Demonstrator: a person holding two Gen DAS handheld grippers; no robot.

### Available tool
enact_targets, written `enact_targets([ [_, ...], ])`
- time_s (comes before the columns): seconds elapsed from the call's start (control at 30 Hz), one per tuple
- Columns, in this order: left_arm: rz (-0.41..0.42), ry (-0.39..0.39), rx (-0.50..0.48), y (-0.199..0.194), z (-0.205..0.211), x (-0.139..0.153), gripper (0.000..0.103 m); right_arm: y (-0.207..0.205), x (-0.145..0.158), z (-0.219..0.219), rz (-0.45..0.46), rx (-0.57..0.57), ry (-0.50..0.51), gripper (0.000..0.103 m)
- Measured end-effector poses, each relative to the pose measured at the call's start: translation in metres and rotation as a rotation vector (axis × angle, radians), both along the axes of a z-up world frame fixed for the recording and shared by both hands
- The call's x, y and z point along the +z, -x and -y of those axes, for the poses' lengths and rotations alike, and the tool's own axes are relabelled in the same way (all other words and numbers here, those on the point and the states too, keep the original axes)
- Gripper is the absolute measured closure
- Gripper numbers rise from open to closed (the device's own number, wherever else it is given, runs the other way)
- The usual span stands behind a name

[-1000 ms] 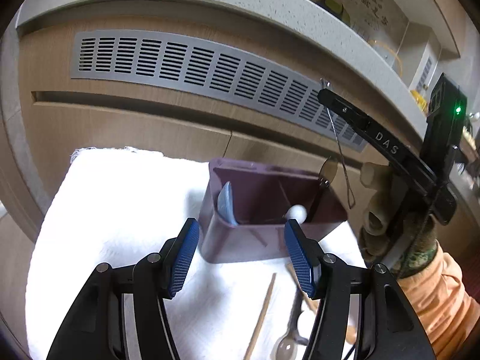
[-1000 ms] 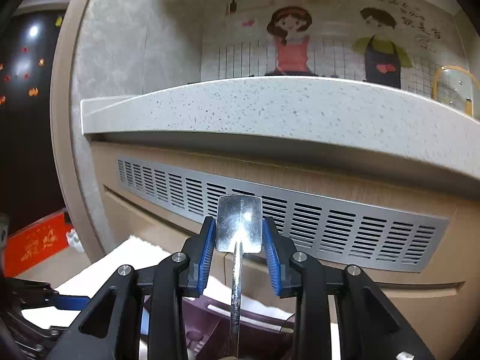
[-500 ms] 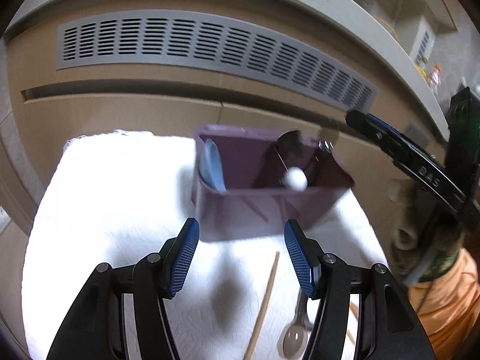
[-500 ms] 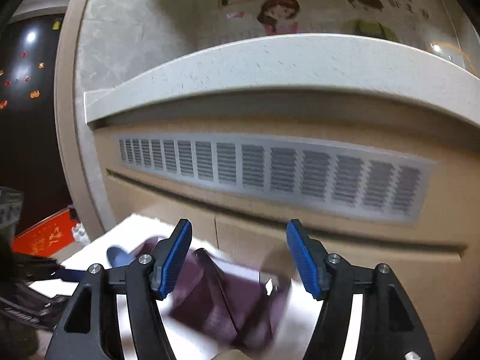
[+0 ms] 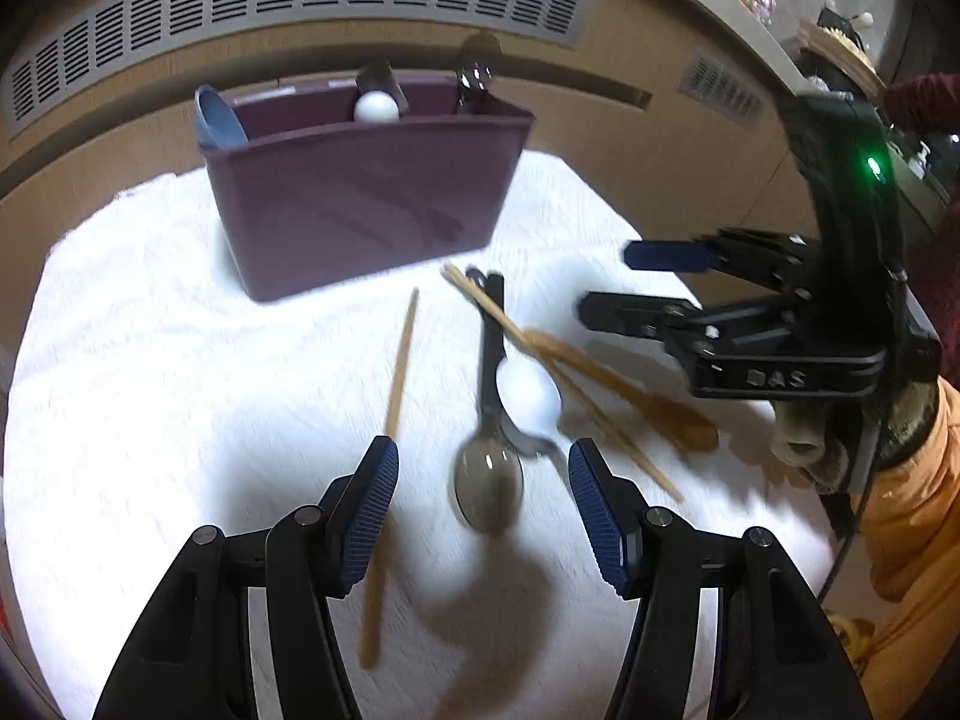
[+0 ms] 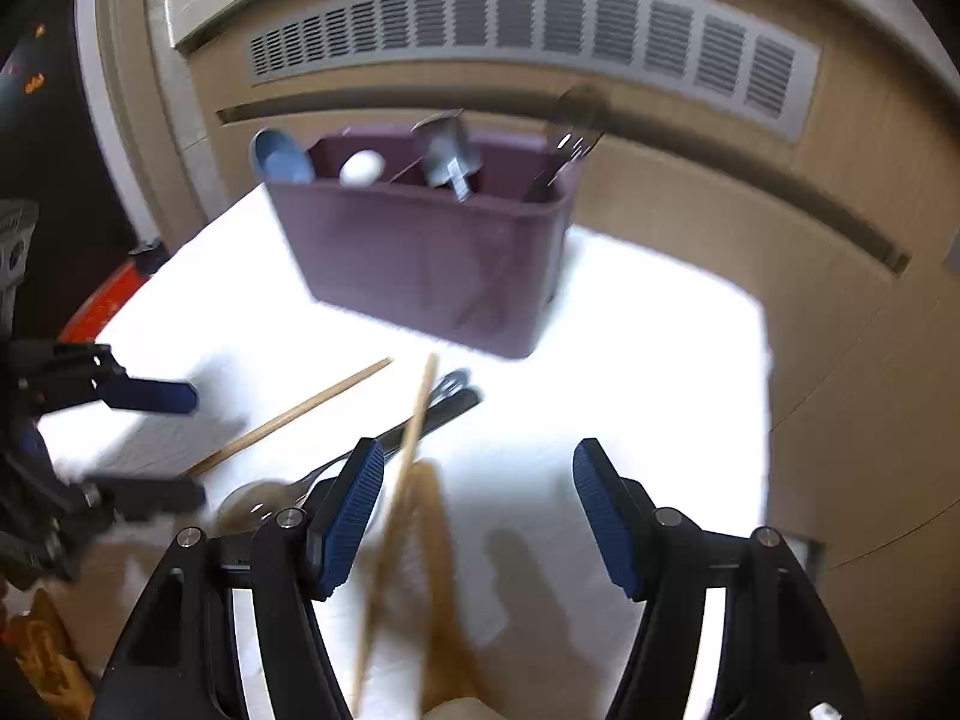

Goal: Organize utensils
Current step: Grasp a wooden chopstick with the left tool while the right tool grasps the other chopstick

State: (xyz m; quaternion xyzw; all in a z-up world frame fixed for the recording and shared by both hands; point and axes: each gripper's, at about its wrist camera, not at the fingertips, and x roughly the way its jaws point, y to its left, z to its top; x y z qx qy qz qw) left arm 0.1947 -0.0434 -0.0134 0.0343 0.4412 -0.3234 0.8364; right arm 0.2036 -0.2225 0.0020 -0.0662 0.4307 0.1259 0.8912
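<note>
Both the left hand-held gripper (image 5: 483, 501) and right hand-held gripper (image 6: 477, 510) are held wide and empty, while the metal spoon (image 5: 489, 420) is laid lengthwise, bowl toward the lower frame, handle toward the maroon caddy (image 5: 366, 192).

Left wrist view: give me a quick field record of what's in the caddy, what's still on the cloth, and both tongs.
caddy: maroon utensil caddy, upright on the white cloth
in caddy: blue spoon, white spoon, metal utensil
on cloth: single chopstick, metal spoon, white spoon on cloth, wooden spoon
left tongs: open, empty, above the metal spoon
right tongs: open, empty, near the wooden spoon
</note>
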Motion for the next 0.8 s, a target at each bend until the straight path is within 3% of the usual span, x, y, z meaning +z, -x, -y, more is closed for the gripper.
enact_targets([
  [0.07, -0.012, -0.007, 0.019, 0.002, -0.001, -0.004, 0.043, -0.004, -0.006, -0.007, -0.015, 0.007, -0.011, 0.047],
  [0.17, 0.000, -0.029, 0.065, 0.004, -0.006, -0.003, 0.043, -0.024, -0.017, -0.026, -0.063, 0.032, -0.057, 0.073],
  [0.27, 0.008, -0.010, 0.102, 0.005, -0.019, 0.000, 0.043, -0.043, -0.028, -0.043, -0.051, 0.020, -0.020, 0.076],
  [0.43, 0.009, 0.002, 0.157, -0.002, -0.032, 0.000, 0.043, -0.058, -0.046, -0.056, -0.089, 0.003, 0.048, 0.096],
  [0.53, 0.012, -0.019, 0.155, -0.012, -0.027, -0.002, 0.044, -0.051, -0.039, -0.049, -0.103, 0.010, 0.002, 0.098],
  [0.6, -0.004, -0.032, 0.118, -0.024, -0.017, -0.003, 0.053, -0.042, -0.025, -0.039, -0.078, 0.003, -0.024, 0.098],
  [0.67, -0.026, -0.076, 0.069, -0.039, -0.002, -0.007, 0.084, -0.034, -0.015, -0.027, -0.056, -0.013, -0.041, 0.097],
  [0.73, -0.020, -0.152, 0.039, -0.054, 0.015, -0.008, 0.091, -0.027, -0.008, -0.017, -0.047, -0.028, -0.053, 0.097],
  [0.8, -0.032, -0.180, 0.013, -0.066, 0.027, -0.007, 0.091, -0.021, -0.005, -0.012, -0.031, -0.040, -0.049, 0.097],
])
